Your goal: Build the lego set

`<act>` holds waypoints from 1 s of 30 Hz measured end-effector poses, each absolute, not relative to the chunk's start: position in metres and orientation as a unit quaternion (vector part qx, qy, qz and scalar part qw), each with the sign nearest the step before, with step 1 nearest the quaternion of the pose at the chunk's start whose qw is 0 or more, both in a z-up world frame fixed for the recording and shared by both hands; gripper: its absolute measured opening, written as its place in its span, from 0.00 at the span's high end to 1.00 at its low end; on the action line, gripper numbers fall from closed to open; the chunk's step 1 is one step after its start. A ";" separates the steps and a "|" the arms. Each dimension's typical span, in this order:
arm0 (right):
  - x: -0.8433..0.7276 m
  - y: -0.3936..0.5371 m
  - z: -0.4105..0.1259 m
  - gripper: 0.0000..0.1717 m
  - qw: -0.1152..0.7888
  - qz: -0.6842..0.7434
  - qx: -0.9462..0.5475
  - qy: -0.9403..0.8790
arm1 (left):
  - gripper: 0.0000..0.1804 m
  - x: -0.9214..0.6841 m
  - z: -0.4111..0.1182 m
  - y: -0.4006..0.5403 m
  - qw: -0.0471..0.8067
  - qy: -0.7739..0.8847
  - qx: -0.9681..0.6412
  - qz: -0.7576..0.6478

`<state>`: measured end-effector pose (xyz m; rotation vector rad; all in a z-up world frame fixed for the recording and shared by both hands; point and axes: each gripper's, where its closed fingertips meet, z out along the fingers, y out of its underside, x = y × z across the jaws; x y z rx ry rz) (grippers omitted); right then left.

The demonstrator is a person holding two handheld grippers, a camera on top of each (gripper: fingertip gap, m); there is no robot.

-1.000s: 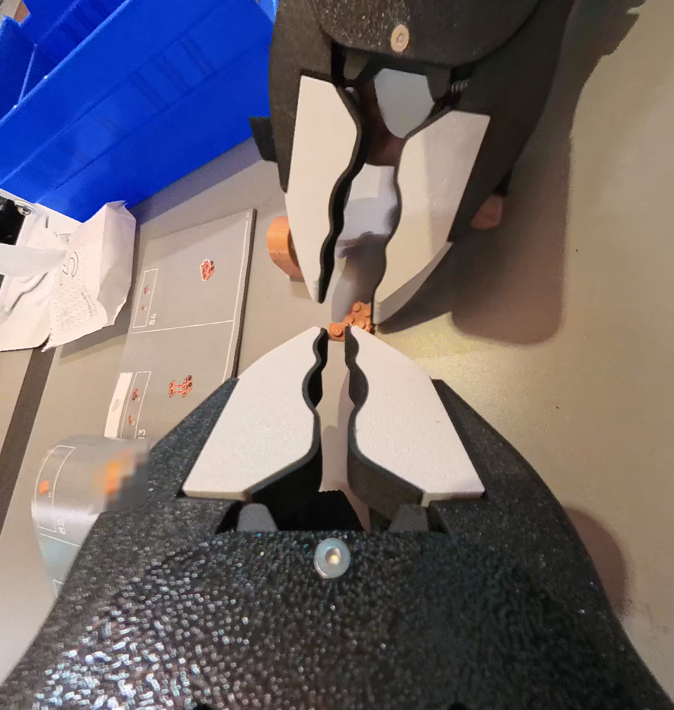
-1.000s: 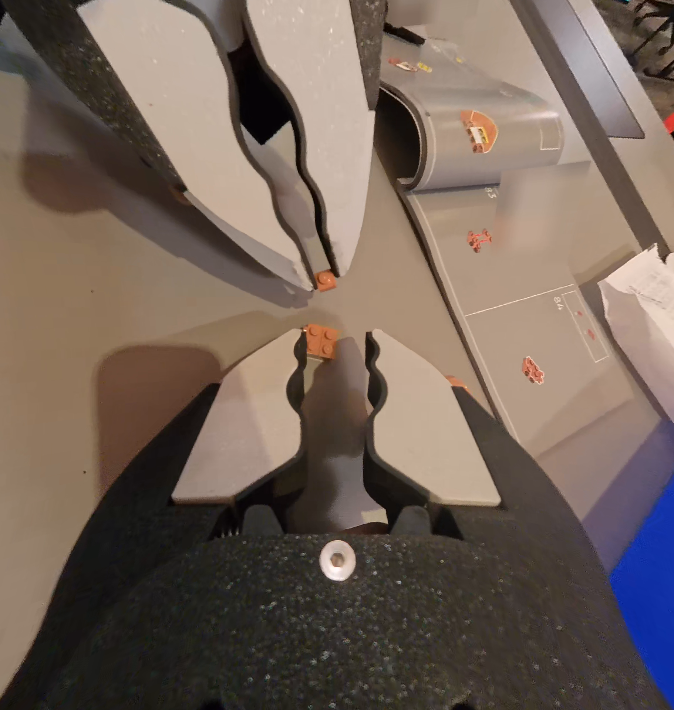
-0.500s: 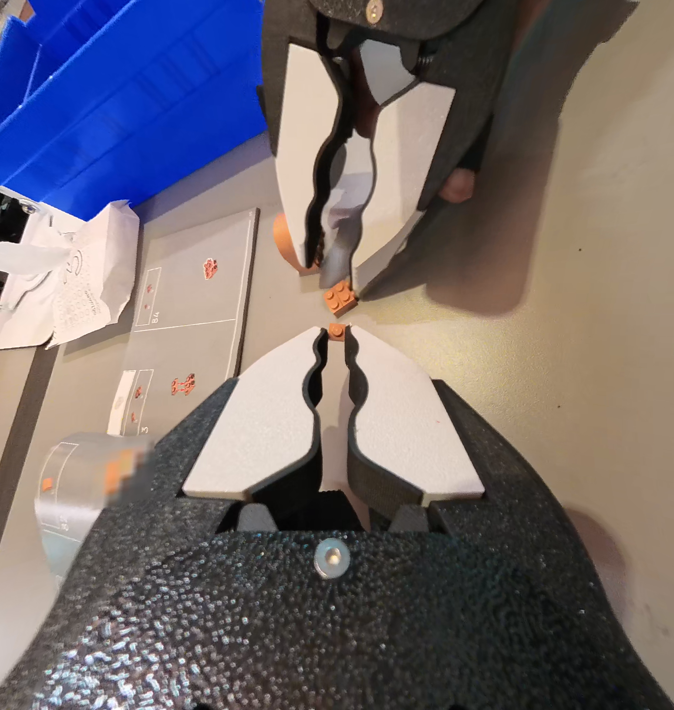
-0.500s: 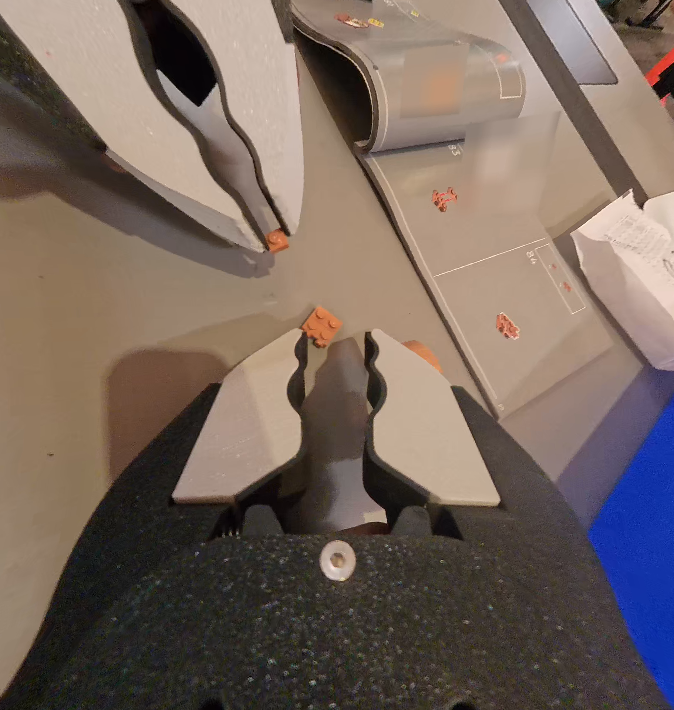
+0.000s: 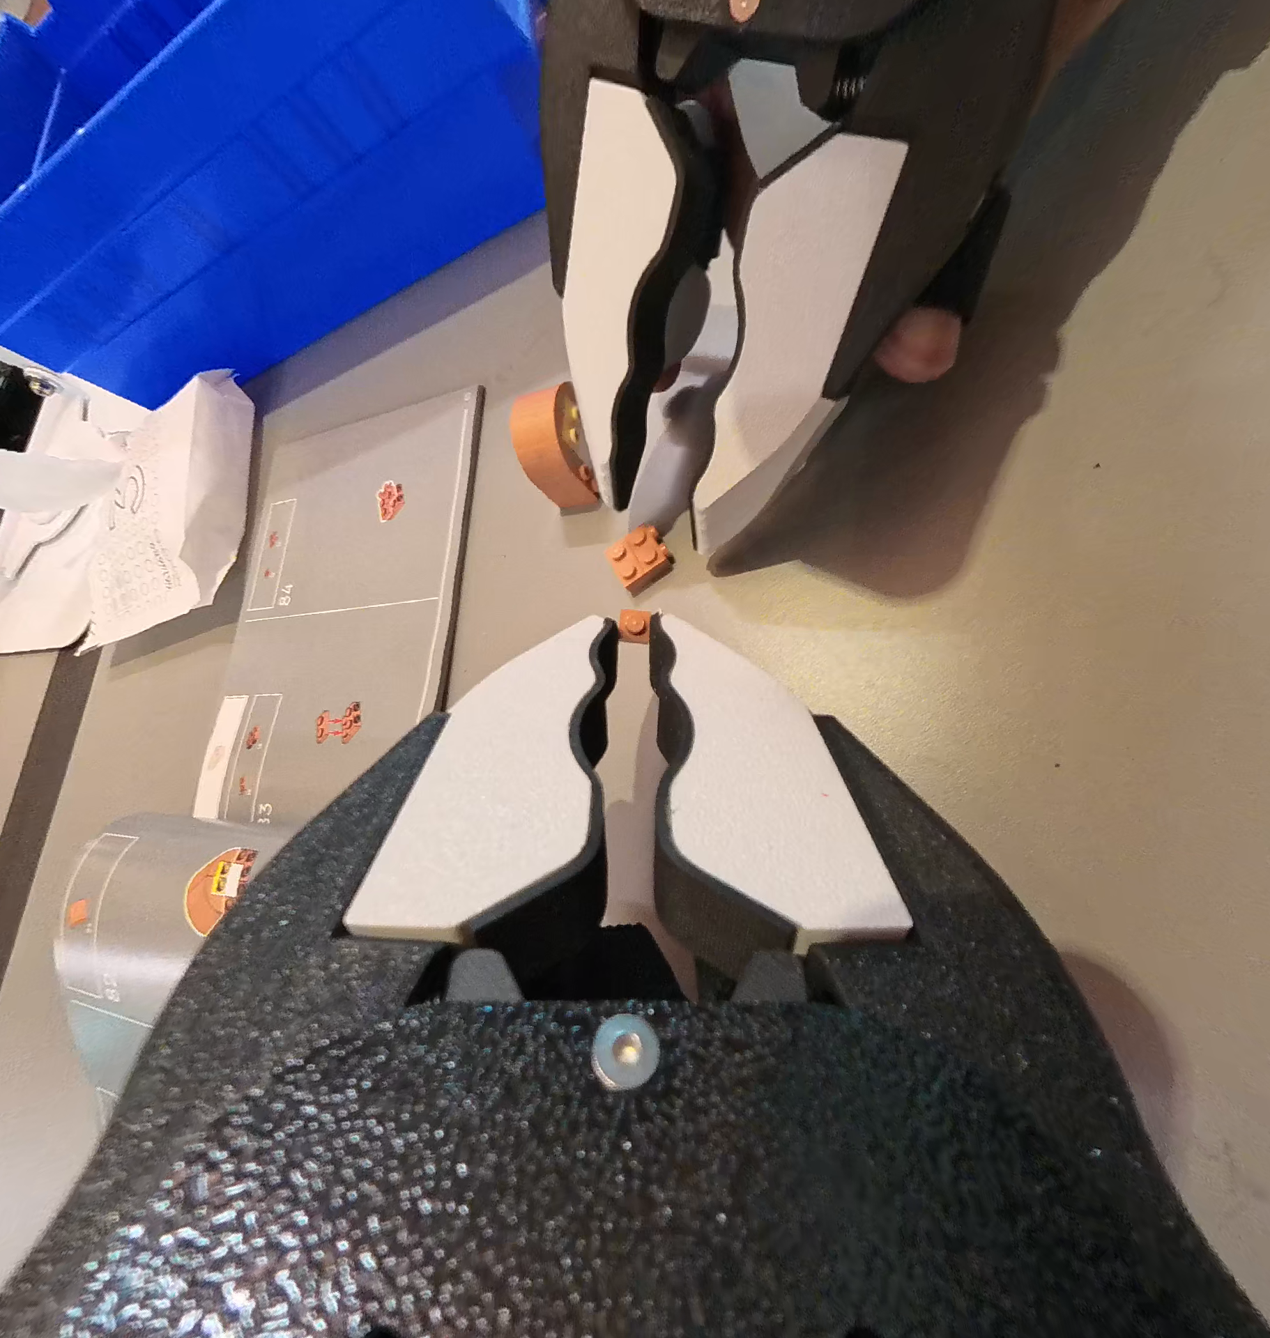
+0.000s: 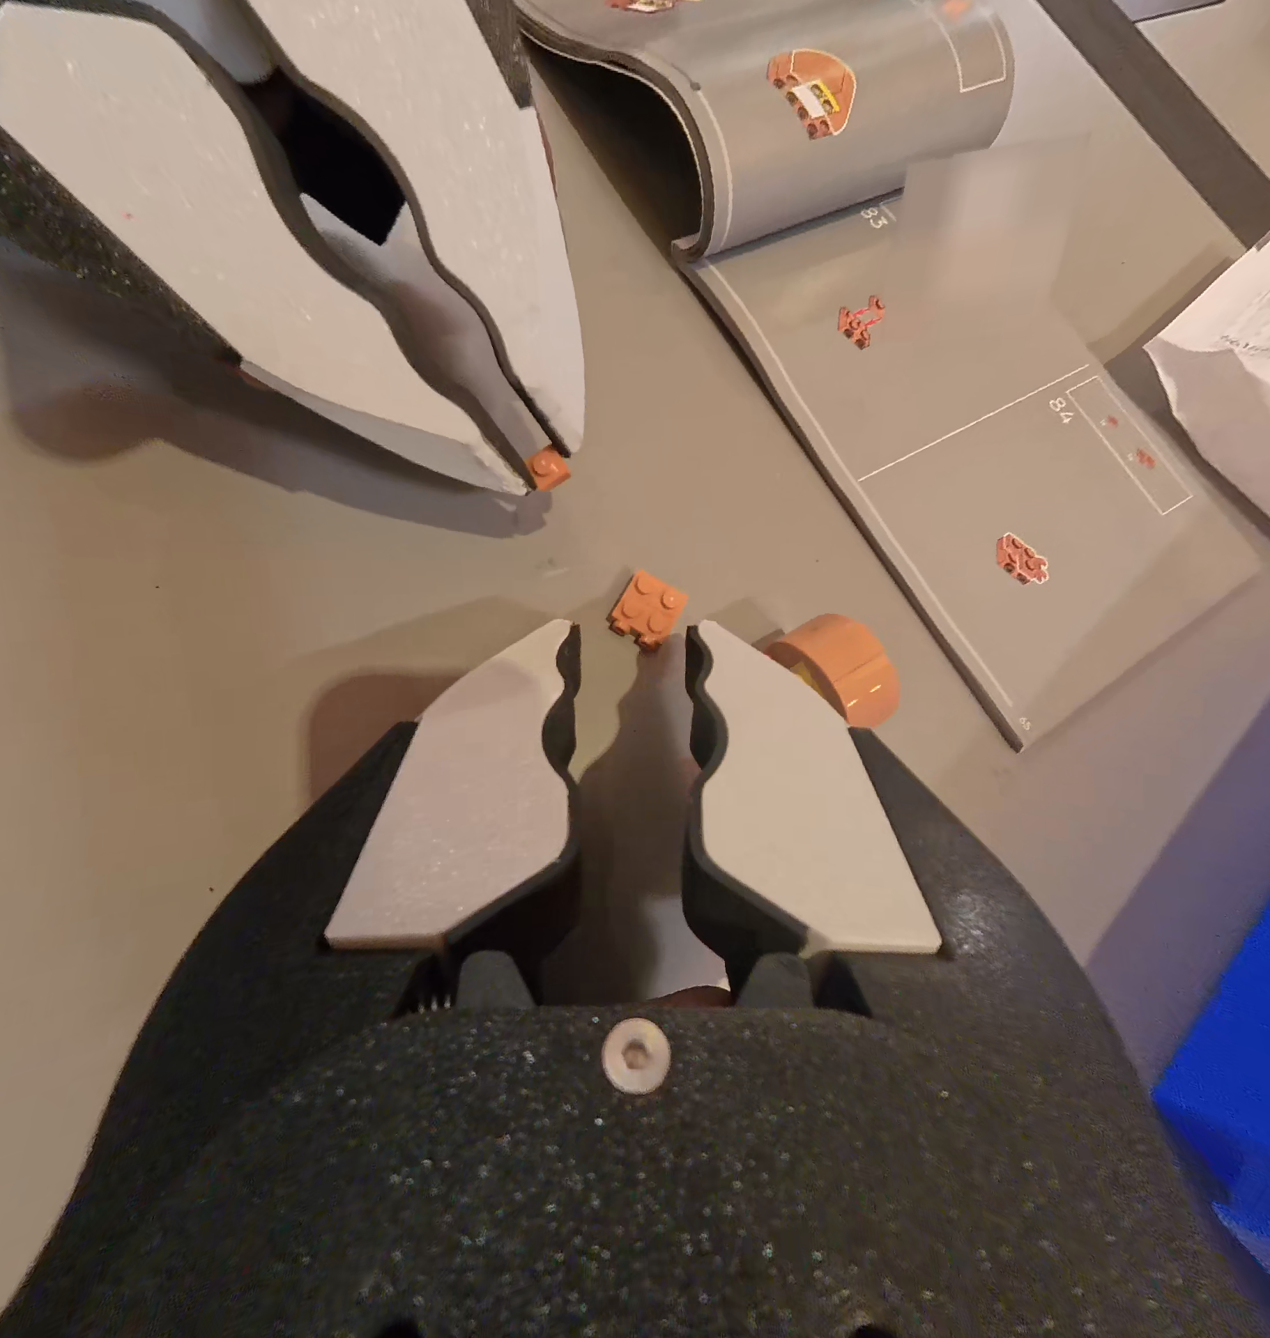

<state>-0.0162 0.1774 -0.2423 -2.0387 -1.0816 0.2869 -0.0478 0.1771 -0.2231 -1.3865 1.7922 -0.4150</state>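
Observation:
My left gripper (image 5: 634, 624) is shut on a tiny orange one-stud brick (image 5: 634, 625) at its fingertips; it also shows in the right wrist view (image 6: 549, 469), pinched at the tips. A small orange two-by-two brick (image 5: 641, 557) lies loose on the grey table just ahead of it. My right gripper (image 6: 632, 631) is open, its fingertips a little behind that two-by-two brick (image 6: 648, 607) and not touching it. In the left wrist view the right gripper (image 5: 657, 518) hangs just beyond the brick.
An orange rounded block (image 6: 835, 677) (image 5: 545, 456) lies beside the right gripper. A grey instruction booklet (image 6: 980, 449) with a curled page (image 5: 147, 905) lies alongside. Crumpled white paper (image 5: 111, 507) and blue bins (image 5: 255, 181) stand at the table's side. Left tips to right tips: about 4 cm. The orange rounded block (image 6: 835, 677) is about 4 cm from my right fingertips. Seen from the left wrist view (image 5: 549, 414) as well.
The two grippers have drawn apart. The two-by-two brick, earlier against my right gripper's left finger by the left gripper's piece, now lies loose on the table. The left keeps its one-stud brick.

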 end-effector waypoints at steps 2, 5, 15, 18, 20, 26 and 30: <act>-0.017 0.179 -0.243 0.84 0.397 0.109 -0.805 -0.428 | 0.96 -0.048 -0.224 0.177 0.406 0.712 -0.550 -0.164; -0.017 0.182 -0.244 0.84 0.397 0.100 -0.805 -0.430 | 0.96 -0.047 -0.224 0.176 0.405 0.713 -0.549 -0.164; -0.026 0.181 -0.245 0.96 0.386 0.121 -0.780 -0.477 | 0.96 -0.047 -0.223 0.175 0.406 0.714 -0.547 -0.163; -0.028 0.180 -0.245 0.96 0.381 0.133 -0.765 -0.502 | 0.96 -0.047 -0.223 0.175 0.407 0.713 -0.547 -0.163; -0.027 0.180 -0.245 0.96 0.379 0.140 -0.758 -0.511 | 0.96 -0.047 -0.222 0.175 0.407 0.714 -0.546 -0.163; -0.023 0.173 -0.244 0.91 0.380 0.140 -0.750 -0.523 | 0.96 -0.048 -0.221 0.176 0.409 0.712 -0.547 -0.161; -0.017 0.171 -0.245 0.91 0.377 0.128 -0.763 -0.509 | 0.96 -0.049 -0.220 0.177 0.411 0.710 -0.548 -0.162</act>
